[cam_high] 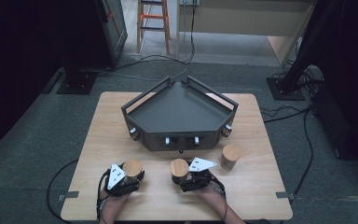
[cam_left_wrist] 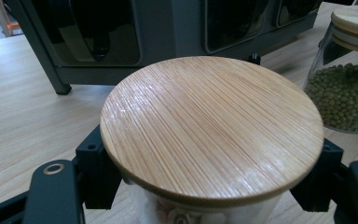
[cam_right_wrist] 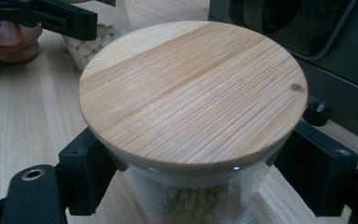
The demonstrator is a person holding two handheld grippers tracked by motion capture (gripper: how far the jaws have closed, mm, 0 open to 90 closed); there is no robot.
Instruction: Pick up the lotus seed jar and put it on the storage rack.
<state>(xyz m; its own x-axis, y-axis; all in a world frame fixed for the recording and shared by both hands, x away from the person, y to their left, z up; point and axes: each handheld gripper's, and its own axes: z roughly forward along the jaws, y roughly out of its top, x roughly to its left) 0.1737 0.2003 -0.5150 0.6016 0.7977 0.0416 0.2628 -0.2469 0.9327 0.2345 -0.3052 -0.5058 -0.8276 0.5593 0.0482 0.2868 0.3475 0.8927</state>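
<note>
Three glass jars with round bamboo lids stand on the wooden table (cam_high: 98, 140) in front of a dark tray (cam_high: 144, 95). The left jar (cam_high: 132, 166), lid (cam_left_wrist: 212, 126), holds white beans; my left gripper (cam_high: 131, 173) (cam_left_wrist: 209, 186) is shut on its glass just below the lid. The middle jar (cam_high: 179, 167), lid (cam_right_wrist: 191, 91), holds pale yellowish beans; my right gripper (cam_high: 182, 175) (cam_right_wrist: 191, 184) grips its body under the lid, a pad on each side. The third jar (cam_high: 230, 157) (cam_left_wrist: 345, 93), with green beans, stands free at the right.
The tray's front wall (cam_left_wrist: 177, 28) (cam_right_wrist: 345, 79) with its knobs rises close behind the jars. The left jar (cam_right_wrist: 91, 44) and the left hand (cam_right_wrist: 9, 42) sit close beside the right gripper. Cables trail off the table's near edge.
</note>
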